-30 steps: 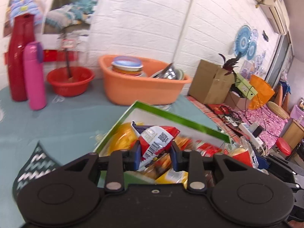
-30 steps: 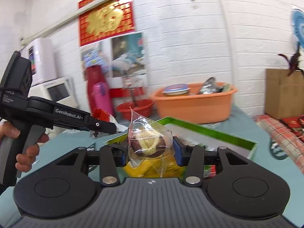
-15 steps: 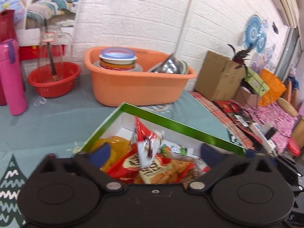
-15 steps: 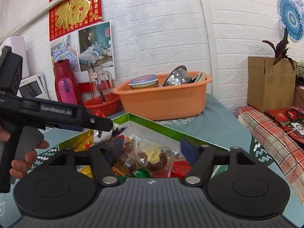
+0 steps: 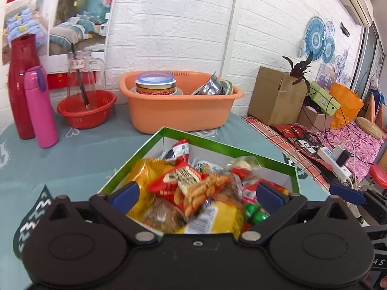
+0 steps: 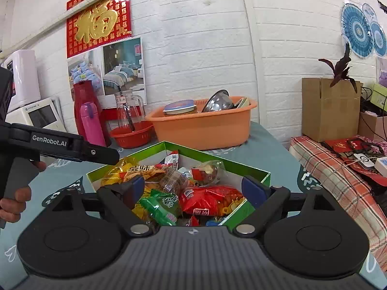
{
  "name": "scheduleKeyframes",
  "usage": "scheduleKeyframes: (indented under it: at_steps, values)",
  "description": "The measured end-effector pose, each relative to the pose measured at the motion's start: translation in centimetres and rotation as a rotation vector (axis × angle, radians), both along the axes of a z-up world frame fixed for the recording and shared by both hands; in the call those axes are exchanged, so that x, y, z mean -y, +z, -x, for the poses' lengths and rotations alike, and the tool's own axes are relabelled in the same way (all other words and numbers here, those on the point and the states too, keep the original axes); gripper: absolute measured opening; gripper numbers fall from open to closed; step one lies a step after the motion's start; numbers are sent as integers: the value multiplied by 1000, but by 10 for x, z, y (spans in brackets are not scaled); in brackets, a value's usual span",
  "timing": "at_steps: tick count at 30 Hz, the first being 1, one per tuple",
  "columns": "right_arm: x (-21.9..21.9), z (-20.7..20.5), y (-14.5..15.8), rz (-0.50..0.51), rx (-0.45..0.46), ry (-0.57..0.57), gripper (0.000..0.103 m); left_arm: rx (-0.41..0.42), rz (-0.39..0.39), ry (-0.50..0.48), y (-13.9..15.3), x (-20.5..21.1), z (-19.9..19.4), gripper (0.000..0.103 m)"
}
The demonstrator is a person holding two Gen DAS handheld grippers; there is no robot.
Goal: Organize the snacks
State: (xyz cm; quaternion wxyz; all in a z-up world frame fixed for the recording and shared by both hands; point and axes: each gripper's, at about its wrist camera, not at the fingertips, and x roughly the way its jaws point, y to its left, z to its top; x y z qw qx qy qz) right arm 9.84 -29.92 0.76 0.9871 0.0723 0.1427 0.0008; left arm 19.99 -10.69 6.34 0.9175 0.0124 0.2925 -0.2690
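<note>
A green-rimmed white box (image 5: 217,143) (image 6: 219,156) on the teal table holds several snack packets. My left gripper (image 5: 197,194) hovers wide open over its near side, with nothing between the blue pads. Below it lie a red cracker bag (image 5: 191,186) and a yellow bag (image 5: 147,176). A red-and-white packet (image 5: 180,148) (image 6: 173,159) leans in the far corner. My right gripper (image 6: 194,189) is also wide open and empty above a red bag (image 6: 208,199) and a green packet (image 6: 162,204). A clear-wrapped pastry (image 6: 209,170) (image 5: 244,164) rests on the pile.
Behind the box stand an orange basin (image 5: 181,111) of bowls, a red bowl (image 5: 87,111) with a glass jug, a pink bottle (image 5: 41,106) and a red flask (image 5: 20,84). To the right are a cardboard box (image 5: 275,96) and a plaid cloth (image 6: 338,174) with cables.
Both grippers opened and let go: the left dropped the red-and-white packet, the right the clear-wrapped pastry. Both snacks now lie in the box, and both grippers have shifted over it.
</note>
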Motion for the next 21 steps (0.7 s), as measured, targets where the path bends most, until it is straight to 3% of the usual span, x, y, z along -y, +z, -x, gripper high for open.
scheduleKeyframes:
  at_steps: [4, 11, 21]
  values:
    - [-11, 29, -1, 34, -13, 14, 103, -15, 2, 39, -2, -14, 34, 103]
    - [-26, 67, -22, 110, -108, -13, 103, -66, -64, 113, -39, -38, 92, 103]
    - [-38, 78, -40, 140, -166, -27, 103, -93, -99, 152, -63, -44, 133, 103]
